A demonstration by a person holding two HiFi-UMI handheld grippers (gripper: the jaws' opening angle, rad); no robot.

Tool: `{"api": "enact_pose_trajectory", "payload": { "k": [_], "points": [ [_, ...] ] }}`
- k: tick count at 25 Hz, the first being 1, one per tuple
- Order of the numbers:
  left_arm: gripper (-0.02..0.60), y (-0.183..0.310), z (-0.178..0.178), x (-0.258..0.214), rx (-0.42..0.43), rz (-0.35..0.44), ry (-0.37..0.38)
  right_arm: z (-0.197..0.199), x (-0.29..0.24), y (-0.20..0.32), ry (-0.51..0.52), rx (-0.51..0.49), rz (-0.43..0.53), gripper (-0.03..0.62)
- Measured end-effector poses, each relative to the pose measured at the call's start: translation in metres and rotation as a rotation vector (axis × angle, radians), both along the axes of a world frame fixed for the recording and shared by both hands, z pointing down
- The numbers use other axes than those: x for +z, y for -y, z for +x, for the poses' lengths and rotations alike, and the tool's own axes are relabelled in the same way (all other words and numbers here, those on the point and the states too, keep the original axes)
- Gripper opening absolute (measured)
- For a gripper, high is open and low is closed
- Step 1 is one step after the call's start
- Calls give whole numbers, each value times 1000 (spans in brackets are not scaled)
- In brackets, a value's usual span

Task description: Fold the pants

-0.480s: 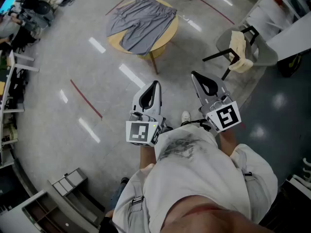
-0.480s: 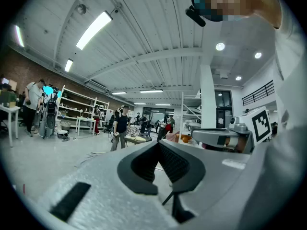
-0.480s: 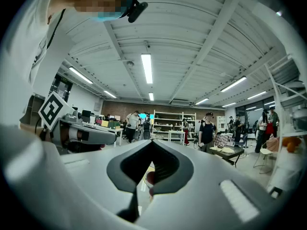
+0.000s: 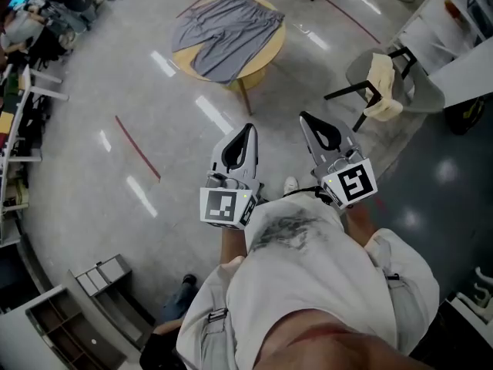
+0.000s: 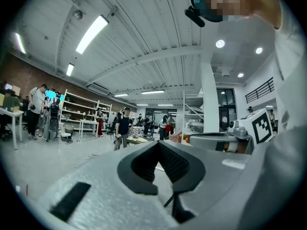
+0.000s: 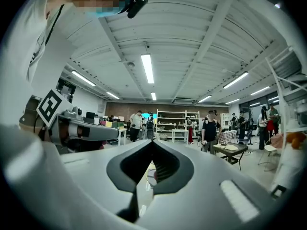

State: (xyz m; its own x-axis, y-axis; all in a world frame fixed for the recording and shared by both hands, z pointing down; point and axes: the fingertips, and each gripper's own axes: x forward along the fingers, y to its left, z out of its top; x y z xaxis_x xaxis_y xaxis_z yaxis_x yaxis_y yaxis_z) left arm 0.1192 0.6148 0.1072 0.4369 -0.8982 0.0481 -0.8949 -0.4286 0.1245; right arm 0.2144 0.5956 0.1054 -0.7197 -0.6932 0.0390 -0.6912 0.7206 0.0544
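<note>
Standing well apart from the round surface (image 4: 267, 54), the person holds the left claw (image 4: 247, 130) and right claw (image 4: 305, 118) level, both clenched with nothing between them; the grey pants (image 4: 227, 33) lie spread across that surface.

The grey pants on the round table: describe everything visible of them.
The grey pants are of soft, thin-looking cloth, lying spread flat and unfolded on the round wooden table at the top of the head view. The waist lies toward the upper right; the two legs splay toward the lower left, their ends drooping over the table's edge. Only the table touches them.
</note>
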Motion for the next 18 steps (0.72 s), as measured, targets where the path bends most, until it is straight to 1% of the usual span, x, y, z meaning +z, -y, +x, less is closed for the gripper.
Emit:
{"api": "enact_pose_trajectory", "payload": {
  "k": [7, 12, 18],
  "points": [
    [6, -4, 17, 8, -73, -15, 1, 17, 8, -7, -25, -70, -15, 9],
    [6, 1, 26, 9, -77, -21, 18, 20, 7, -1, -15, -88, -7, 9],
    [6, 23, 21, 18, -64, -22, 21, 15, 15, 19, -30, -81, -8, 9]
  ]
}}
